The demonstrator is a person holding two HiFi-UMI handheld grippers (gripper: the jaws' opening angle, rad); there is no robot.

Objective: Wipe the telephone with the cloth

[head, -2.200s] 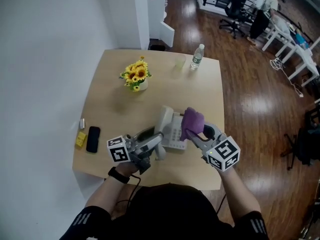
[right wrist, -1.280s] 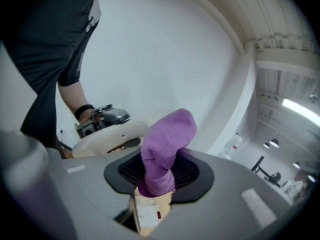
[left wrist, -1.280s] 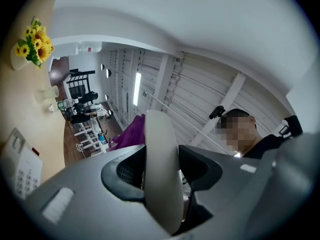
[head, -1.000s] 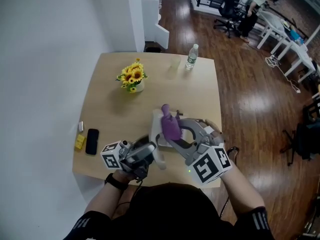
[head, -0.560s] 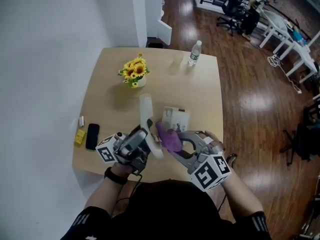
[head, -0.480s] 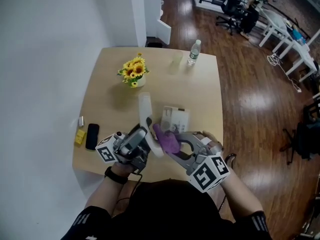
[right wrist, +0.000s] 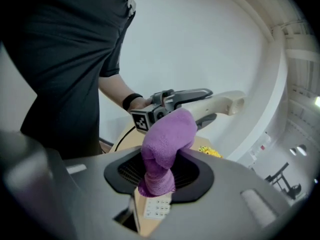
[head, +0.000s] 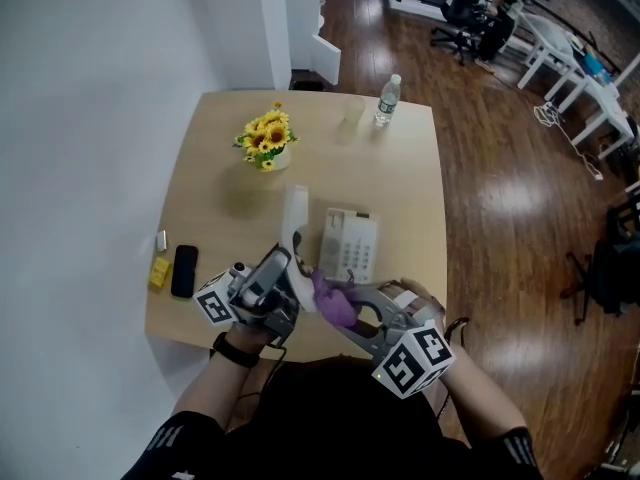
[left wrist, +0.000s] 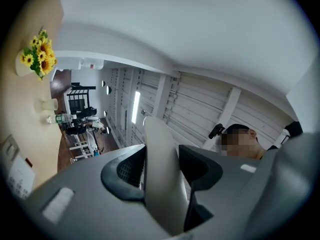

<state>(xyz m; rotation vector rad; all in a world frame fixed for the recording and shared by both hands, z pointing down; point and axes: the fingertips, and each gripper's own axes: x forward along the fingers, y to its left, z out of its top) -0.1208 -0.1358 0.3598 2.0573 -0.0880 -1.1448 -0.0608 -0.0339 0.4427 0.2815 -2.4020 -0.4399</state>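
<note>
1. Telephone (head: 351, 246) base lies flat on the table (head: 215, 193), near the front edge.
2. The left gripper (head: 279, 282) has its 2 jaws squeezed tight on the white handset (head: 292, 230), lifted off the base.
3. The right gripper (head: 342, 313) pinches the purple cloth (head: 333, 300), right beside the handset's lower end.

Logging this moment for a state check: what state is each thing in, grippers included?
left gripper: shut on handset
right gripper: shut on purple cloth
handset: off its base, held in the air
telephone base: lying flat, cradle empty
purple cloth: bunched up, beside the handset
water bottle: upright, capped
sunflower vase: upright
black phone: lying flat, screen dark
</note>
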